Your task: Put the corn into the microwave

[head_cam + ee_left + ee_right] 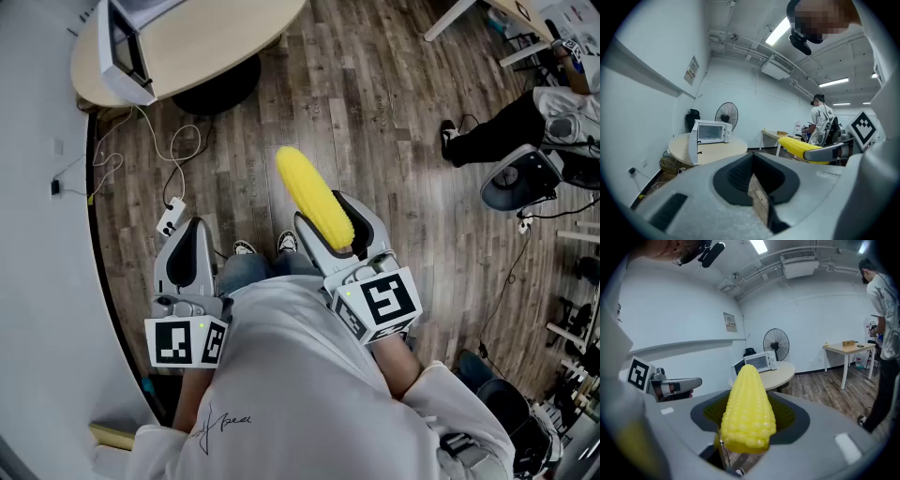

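Observation:
A yellow corn cob (314, 199) sticks out forward from my right gripper (325, 212), which is shut on its base, held above the wooden floor. In the right gripper view the corn (749, 404) fills the space between the jaws and points at the white microwave (759, 363). The microwave (127, 47) stands with its door open on a round wooden table (206, 37) ahead to the left. My left gripper (190, 232) hangs beside the right one, shut and holding nothing. In the left gripper view the microwave (711, 132) is ahead and the corn (801, 147) is at the right.
A white wall runs along the left. A power strip (170, 217) with cables lies on the floor near the table. A person (497, 127) and an office chair (520, 178) are at the right. A fan (726, 114) stands behind the table, and a white desk (848, 348) further right.

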Motion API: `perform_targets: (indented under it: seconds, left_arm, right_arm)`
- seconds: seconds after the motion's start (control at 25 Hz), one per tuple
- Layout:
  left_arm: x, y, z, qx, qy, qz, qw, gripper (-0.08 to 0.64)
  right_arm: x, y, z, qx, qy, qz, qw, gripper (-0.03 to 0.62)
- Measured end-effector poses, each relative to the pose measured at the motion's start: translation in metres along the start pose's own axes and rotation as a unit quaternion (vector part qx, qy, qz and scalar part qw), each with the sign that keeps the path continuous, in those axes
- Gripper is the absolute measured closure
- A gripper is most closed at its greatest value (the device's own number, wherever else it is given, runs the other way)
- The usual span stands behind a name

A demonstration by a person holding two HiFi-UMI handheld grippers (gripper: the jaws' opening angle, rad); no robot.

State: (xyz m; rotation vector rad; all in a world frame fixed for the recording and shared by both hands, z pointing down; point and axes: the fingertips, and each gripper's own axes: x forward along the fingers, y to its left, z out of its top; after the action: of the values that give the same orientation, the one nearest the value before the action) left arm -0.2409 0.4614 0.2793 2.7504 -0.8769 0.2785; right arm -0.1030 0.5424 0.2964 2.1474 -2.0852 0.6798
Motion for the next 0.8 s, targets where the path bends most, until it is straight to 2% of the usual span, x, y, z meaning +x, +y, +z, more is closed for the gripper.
perform_targets:
  seconds: [0.28,0.44,0.68,0.8]
  left_arm:
    - [-0.014,-0.022,0.001,-0.003,0.0,-0.006,1.0,0.57]
    - [-0.023,-0.021,0.0,0.001,0.007,-0.009,0.9999,0.571]
    - [-0.021,-0.025,0.009,0.003,-0.002,0.008,1.0,0.571]
    - [-0.017,-0.035,0.002,0.004,0.009,-0.009,0.9999,0.571]
  right_arm:
    - [-0.03,0.0,0.007,-0.004,-0.014,0.002,1.0,0.33]
    - [-0.034,0.002,0.017,0.014,-0.033,0.008,0.999,0.33]
    - [-0.029,-0.007,0.027,0.031,-0.046,0.024,0.998,0.33]
    - [-0.03,-0.01,0.028,0.033,-0.047,0.027,0.998,0.33]
